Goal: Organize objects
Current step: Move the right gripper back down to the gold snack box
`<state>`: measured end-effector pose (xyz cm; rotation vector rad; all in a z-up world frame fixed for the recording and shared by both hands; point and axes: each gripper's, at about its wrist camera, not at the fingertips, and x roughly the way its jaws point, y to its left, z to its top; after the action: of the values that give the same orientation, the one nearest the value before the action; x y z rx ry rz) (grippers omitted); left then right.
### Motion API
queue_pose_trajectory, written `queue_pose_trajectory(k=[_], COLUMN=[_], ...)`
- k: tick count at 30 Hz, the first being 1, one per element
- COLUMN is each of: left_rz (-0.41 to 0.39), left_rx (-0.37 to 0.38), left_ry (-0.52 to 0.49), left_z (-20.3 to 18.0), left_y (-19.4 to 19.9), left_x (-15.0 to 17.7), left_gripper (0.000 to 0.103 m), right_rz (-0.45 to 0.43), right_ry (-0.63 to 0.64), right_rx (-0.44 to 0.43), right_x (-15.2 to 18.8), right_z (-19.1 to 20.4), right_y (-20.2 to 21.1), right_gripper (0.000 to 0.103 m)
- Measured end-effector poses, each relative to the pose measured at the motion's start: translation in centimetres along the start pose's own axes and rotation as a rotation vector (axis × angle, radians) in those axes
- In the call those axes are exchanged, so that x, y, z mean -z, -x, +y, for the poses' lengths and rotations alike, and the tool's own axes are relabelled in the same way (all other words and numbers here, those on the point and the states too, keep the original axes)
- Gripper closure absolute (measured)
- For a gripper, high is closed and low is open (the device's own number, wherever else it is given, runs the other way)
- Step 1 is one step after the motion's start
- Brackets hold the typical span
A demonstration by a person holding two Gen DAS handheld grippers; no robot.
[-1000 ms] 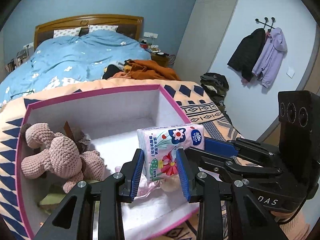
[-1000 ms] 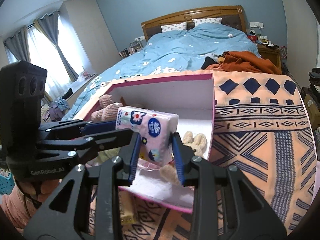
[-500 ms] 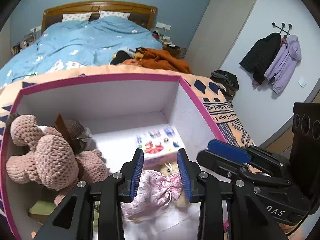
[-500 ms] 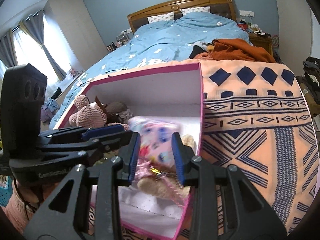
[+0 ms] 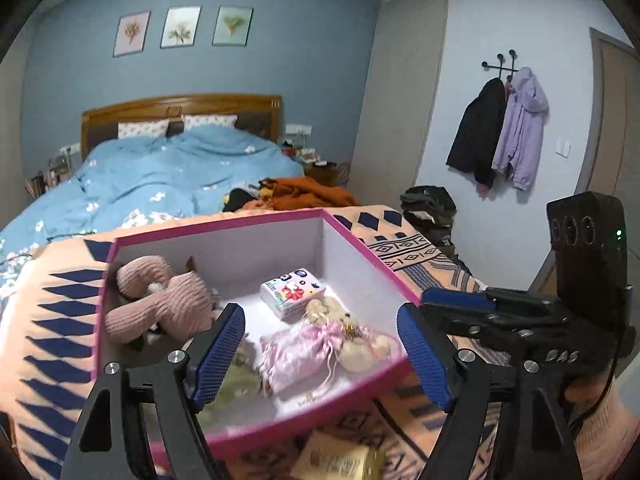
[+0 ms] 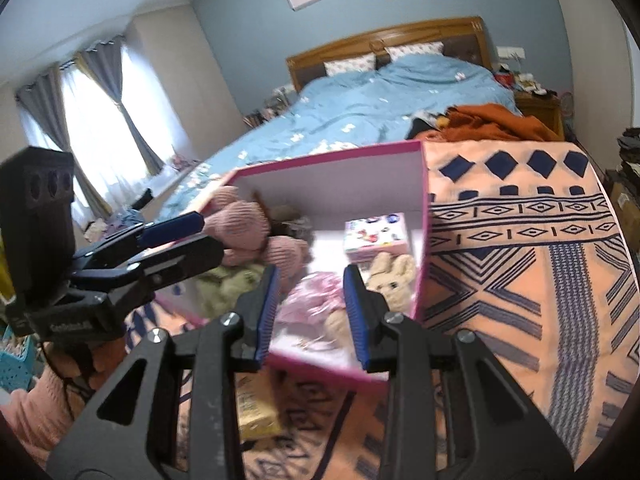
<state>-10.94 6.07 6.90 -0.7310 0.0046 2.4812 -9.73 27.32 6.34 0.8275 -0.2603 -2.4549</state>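
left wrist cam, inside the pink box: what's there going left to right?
Pink knitted plush → floral tissue pack → small cream bunny → box's right wall. The pink drawstring pouch overlaps the pack and the bunny, so it is left out.

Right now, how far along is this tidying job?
Done: the tissue pack lies inside the pink box, with the pink knitted toy, the cream bunny and a pink pouch. In hand: nothing; the left claw is open and empty, and so is the right claw. Left: a yellowish packet lies on the patterned blanket outside the box.
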Motion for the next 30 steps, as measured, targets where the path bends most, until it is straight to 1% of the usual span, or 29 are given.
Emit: queue_pose_trajectory(k=[4, 6, 10, 12, 14, 16, 20, 24, 30], left_rz=[-0.013, 0.008, 0.128, 0.195, 0.244, 0.288, 0.344, 0.375, 0.401], left_rx=[0.029, 0.059, 0.051, 0.06, 0.063, 0.078, 0.07, 0.086, 0.134], left_ry=[-0.004, -0.005, -0.024, -0.019, -0.011, 0.009, 0.031, 0.029, 0.038], left_z=[-0.2, -0.3, -0.7, -0.6, -0.2, 0.3, 1.3, 1.5, 1.8], left_y=[2.7, 3.2, 1.3, -0.1, -1.6, -2.7, -4.5, -5.5, -6.6], left_x=[2.5, 4.1, 7.5, 9.0, 9.9, 10.3, 10.8, 11.2, 11.1], left_gripper=[0.022, 0.022, 0.022, 0.022, 0.023, 0.023, 0.024, 0.024, 0.024], right_rz=[-0.037, -0.044, 0.032, 0.072, 0.122, 0.165, 0.223, 0.24, 0.247], right_ry=[0.04, 0.048, 0.008, -0.018, -0.052, -0.104, -0.182, -0.243, -0.289], right_rx=[-0.073, -0.107, -0.163, -0.169, -0.163, -0.157, -0.143, -0.157, -0.16], right_x=[2.0, 3.4, 6.4, 7.9, 9.4, 10.7, 12.5, 13.2, 13.4], right_z=[2.1, 2.9, 3.6, 3.5, 3.2, 2.6, 1.4, 0.5, -0.4], right_y=[2.8, 3.7, 3.2, 2.2, 1.0, -0.3, -2.1, -2.9, -3.9], right_gripper=[0.059, 0.057, 0.057, 0.057, 0.057, 0.057, 0.057, 0.057, 0.065])
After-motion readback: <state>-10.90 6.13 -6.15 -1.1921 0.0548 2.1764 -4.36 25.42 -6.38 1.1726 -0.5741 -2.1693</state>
